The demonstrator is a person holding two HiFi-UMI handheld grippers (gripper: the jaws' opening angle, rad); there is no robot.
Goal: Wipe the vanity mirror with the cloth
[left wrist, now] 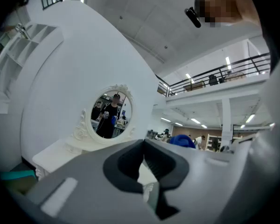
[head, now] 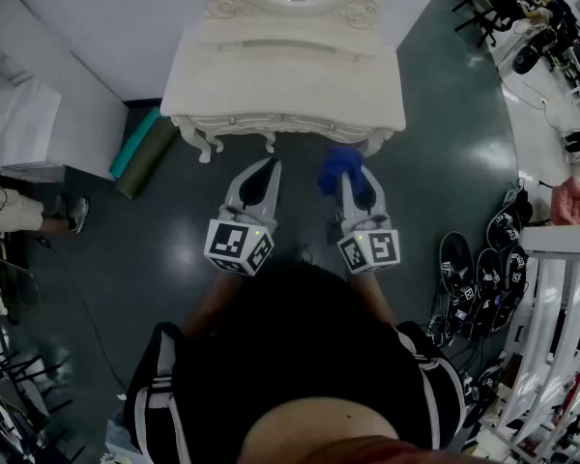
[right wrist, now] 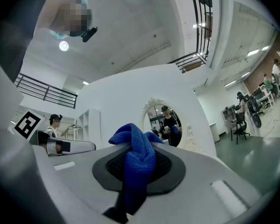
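Jaws of the right gripper (right wrist: 139, 160) are seen clamped on the blue cloth (right wrist: 136, 149). It is bunched between the pads, with a crumpled fold standing above them and a tail hanging below. Jaws of the left gripper (left wrist: 143, 148) are closed together, and nothing is held between them. Both grippers are held side by side above the floor, just short of the front edge of the white table (head: 285, 75). The oval vanity mirror (left wrist: 111, 115) is mounted upright at the back of that table, well apart from the cloth. The glass is not touched, so the wiping is judged not yet begun.

The cloth is judged to be light, soft and limp, and it can be expected to fold and drag rather than slide stiffly. A hold near its middle is judged best, so that a padded wad is left forward of the jaws to be pressed against the glass. The mirror should be treated as fragile, so only light pressure is called for, and the hard jaw tips should be kept off the glass and its carved frame.
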